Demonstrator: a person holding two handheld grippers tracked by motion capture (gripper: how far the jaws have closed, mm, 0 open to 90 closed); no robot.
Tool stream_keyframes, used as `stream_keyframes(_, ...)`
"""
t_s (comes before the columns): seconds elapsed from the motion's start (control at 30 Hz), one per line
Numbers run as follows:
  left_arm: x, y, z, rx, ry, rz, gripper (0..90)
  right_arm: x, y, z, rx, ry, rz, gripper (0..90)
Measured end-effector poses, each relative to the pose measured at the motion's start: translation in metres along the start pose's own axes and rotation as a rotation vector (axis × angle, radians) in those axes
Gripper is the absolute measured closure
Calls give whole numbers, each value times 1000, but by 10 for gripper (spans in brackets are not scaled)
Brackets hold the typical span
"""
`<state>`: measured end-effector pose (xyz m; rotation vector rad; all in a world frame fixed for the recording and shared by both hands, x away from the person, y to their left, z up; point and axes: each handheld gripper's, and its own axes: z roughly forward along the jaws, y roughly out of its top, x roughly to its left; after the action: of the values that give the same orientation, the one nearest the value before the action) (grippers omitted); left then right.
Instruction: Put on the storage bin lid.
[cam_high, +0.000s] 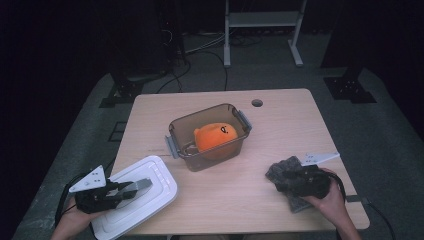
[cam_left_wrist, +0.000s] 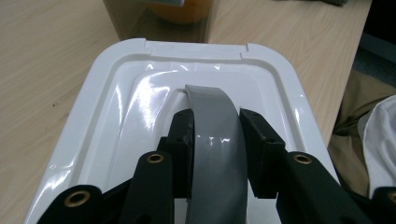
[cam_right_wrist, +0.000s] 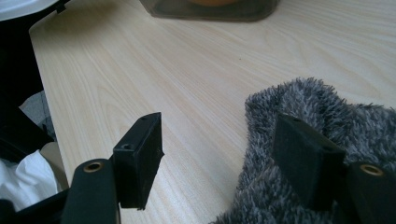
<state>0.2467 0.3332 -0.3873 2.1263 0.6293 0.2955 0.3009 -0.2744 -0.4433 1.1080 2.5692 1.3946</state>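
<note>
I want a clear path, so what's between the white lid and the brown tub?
Bare wood of the table lies between the white lid and the brown tub, seen in the high view.

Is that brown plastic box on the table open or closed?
Open. The box has no cover, so the orange toy shows inside; its white lid lies apart, gripped by the left gripper.

White glossy lid (cam_left_wrist: 140, 116) with grey arched handle (cam_left_wrist: 215, 140) at table's near-left corner; grey fuzzy cloth (cam_right_wrist: 322, 121) near-right
</note>
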Motion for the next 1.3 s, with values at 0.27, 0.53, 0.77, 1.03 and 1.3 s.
stream_keyframes(0.27,-6,13,-10,-48,-24,18,665,1,0,0,4,-3,-1,325)
stream_keyframes(0.53,-13,29,-15,-73,-43,51,665,0,0,-1,0,-4,4,326)
stream_keyframes(0.77,-13,49,-16,-91,-46,82,665,0,0,-1,3,-5,3,326)
stream_keyframes(1.03,-8,77,-3,-94,-61,100,665,0,0,-1,0,-4,4,326)
stream_keyframes(1.3,-1,99,12,-87,-72,107,665,-2,0,-2,0,-5,4,326)
